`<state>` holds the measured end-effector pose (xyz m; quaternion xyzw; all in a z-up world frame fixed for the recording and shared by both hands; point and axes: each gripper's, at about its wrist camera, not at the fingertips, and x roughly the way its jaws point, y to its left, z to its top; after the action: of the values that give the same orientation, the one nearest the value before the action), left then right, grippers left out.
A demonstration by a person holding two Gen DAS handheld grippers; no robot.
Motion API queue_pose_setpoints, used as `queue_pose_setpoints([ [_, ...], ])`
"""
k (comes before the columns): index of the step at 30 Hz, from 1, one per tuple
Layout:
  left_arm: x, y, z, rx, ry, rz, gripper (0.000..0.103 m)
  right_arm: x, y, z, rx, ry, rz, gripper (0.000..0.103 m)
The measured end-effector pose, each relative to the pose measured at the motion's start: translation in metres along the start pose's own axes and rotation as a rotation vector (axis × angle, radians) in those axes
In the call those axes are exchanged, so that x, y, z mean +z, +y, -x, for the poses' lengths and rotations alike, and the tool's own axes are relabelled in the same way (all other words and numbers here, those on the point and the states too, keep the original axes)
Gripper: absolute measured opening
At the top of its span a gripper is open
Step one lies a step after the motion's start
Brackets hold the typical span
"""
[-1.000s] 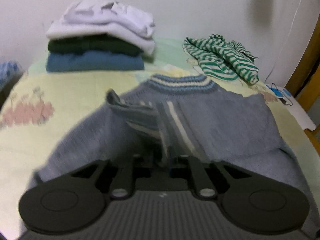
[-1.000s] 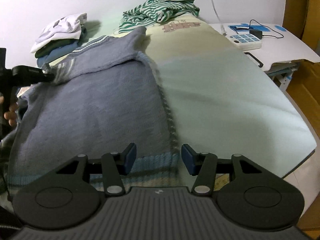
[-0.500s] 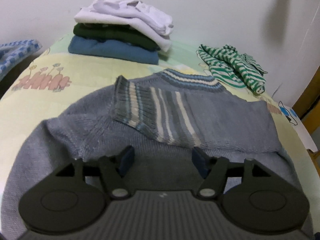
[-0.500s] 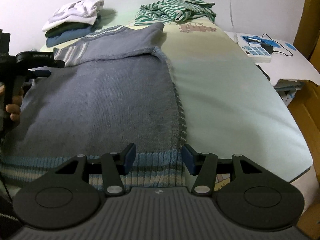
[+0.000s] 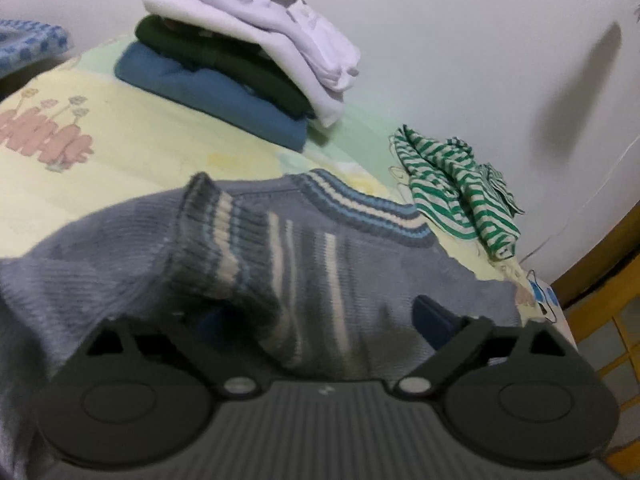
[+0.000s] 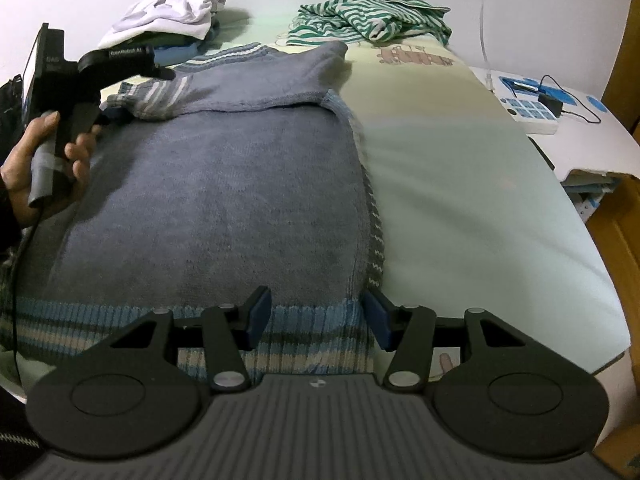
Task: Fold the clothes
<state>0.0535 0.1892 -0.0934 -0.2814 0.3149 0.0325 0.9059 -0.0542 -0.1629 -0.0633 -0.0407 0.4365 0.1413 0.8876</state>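
Note:
A grey-blue knit sweater (image 6: pixel 224 200) lies flat on the bed sheet (image 6: pixel 460 184), collar toward the wall. Its striped sleeve cuff (image 5: pixel 224 240) is folded in across the chest. My left gripper (image 5: pixel 320 320) sits low over that sleeve with its jaws opening. The sleeve lies loose between them, and the pads do not press it. From the right wrist view the left gripper (image 6: pixel 148 94) shows in a hand at the sweater's left shoulder. My right gripper (image 6: pixel 318 316) hovers open over the striped hem (image 6: pixel 312 320) at its right corner.
A stack of folded clothes (image 5: pixel 240 60) stands by the wall, and a crumpled green-striped garment (image 5: pixel 452 184) lies to its right. Right of the bed, a white side table (image 6: pixel 592 148) carries a device with blue buttons (image 6: pixel 532 108) and a cable.
The left gripper's jaws have spread and let go of the sleeve cuff, which now lies folded across the chest. The left view has rolled. The right gripper has stayed at the hem.

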Motion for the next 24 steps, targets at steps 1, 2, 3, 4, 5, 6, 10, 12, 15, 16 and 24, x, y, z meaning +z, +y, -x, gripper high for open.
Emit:
queue_pose_setpoints([
  [1,0.0,-0.003,-0.001,0.013,0.001,-0.024,0.095,-0.001,0.0,0.0,-0.009,0.002,-0.006,0.055],
  [2,0.0,-0.005,-0.002,0.026,0.002,-0.047,0.09,-0.003,0.0,0.0,-0.021,0.004,-0.012,0.055],
  [3,0.0,-0.008,-0.003,0.043,0.004,-0.072,0.074,-0.004,-0.001,0.001,-0.029,0.004,-0.024,0.055],
  [4,0.001,-0.01,-0.004,0.065,0.008,-0.097,0.062,-0.005,-0.003,0.002,-0.032,0.003,-0.047,0.055],
  [5,0.003,-0.011,-0.005,0.082,0.015,-0.119,0.03,-0.005,-0.006,0.003,-0.029,0.001,-0.077,0.055],
  [6,0.006,-0.01,-0.007,0.091,0.029,-0.137,0.004,-0.006,-0.01,0.005,-0.024,-0.001,-0.108,0.055],
  [10,0.011,-0.014,-0.003,0.13,0.034,-0.219,0.005,-0.01,-0.025,0.006,-0.023,0.003,-0.231,0.054],
  [12,0.014,-0.021,0.008,0.141,-0.004,-0.266,0.005,-0.013,-0.029,0.006,-0.033,0.004,-0.271,0.054],
  [15,0.025,-0.035,0.026,0.143,-0.069,-0.331,0.005,-0.014,-0.03,0.005,-0.024,-0.007,-0.281,0.054],
  [16,0.031,-0.039,0.031,0.139,-0.084,-0.349,0.005,-0.013,-0.029,0.004,-0.017,-0.006,-0.273,0.029],
  [24,0.078,-0.054,0.064,0.13,-0.151,-0.408,0.005,0.002,-0.011,0.022,0.039,-0.075,-0.188,0.009],
])
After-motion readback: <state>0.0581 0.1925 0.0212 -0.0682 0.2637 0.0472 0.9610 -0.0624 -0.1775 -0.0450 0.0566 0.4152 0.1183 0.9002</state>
